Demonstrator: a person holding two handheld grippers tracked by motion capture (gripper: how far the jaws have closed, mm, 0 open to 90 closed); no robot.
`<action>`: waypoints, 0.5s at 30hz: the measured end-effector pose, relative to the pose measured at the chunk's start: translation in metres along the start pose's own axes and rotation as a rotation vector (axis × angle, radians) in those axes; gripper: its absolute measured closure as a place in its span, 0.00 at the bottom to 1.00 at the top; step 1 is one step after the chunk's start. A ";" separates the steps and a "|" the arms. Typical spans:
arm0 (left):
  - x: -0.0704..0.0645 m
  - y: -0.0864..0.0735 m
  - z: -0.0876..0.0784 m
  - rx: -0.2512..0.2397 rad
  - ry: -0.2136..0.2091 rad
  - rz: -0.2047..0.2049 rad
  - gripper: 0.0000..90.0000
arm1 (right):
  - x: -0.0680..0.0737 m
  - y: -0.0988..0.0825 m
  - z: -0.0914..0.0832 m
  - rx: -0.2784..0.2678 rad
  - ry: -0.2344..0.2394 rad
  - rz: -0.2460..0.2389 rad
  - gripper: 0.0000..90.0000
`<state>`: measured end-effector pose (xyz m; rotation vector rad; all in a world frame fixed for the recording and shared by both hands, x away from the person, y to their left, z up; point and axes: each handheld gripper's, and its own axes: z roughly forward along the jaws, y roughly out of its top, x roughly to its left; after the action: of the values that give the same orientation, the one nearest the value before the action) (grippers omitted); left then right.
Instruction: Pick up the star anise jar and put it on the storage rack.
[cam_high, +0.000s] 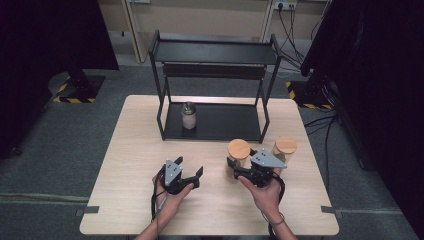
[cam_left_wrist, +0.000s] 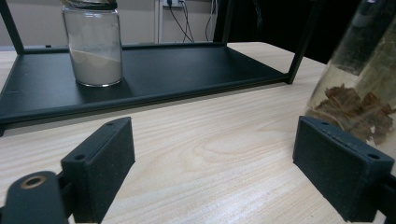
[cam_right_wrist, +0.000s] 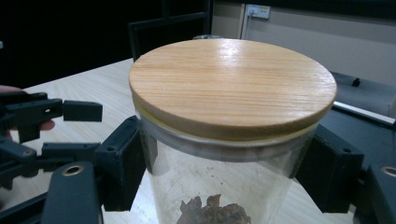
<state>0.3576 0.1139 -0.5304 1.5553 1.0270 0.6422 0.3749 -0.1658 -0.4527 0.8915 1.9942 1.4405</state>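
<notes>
A glass jar with a wooden lid (cam_high: 239, 149) stands on the table in front of the black rack, brown dried pieces at its bottom. My right gripper (cam_high: 240, 165) is shut on its glass wall. In the right gripper view the jar (cam_right_wrist: 232, 84) sits between the two pads (cam_right_wrist: 122, 163), which press on its sides just below the lid. My left gripper (cam_high: 190, 166) is held open to the left of it, with nothing between its jaws. In the left gripper view the open gripper (cam_left_wrist: 219, 172) frames bare tabletop, and the same jar (cam_left_wrist: 359, 84) rises at the right edge.
A second wooden-lidded jar (cam_high: 285, 146) stands just right of the held one. A black two-level rack (cam_high: 215, 52) sits at the back of the table (cam_high: 135, 150); a metal-capped jar of pale powder (cam_high: 188, 116) (cam_left_wrist: 93, 46) stands at the left of its lower tray (cam_left_wrist: 187, 65).
</notes>
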 end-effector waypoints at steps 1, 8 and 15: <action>0.000 0.000 0.000 0.000 0.000 0.000 0.14 | 0.000 0.002 0.001 -0.002 -0.002 -0.001 0.28; 0.000 0.000 0.000 -0.001 0.001 0.001 0.14 | -0.002 0.009 0.008 -0.011 -0.017 0.002 0.28; 0.000 0.000 0.000 -0.002 0.001 0.002 0.14 | -0.004 0.013 0.015 -0.010 -0.024 0.005 0.28</action>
<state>0.3574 0.1136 -0.5304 1.5551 1.0250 0.6452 0.3912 -0.1567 -0.4444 0.9063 1.9667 1.4352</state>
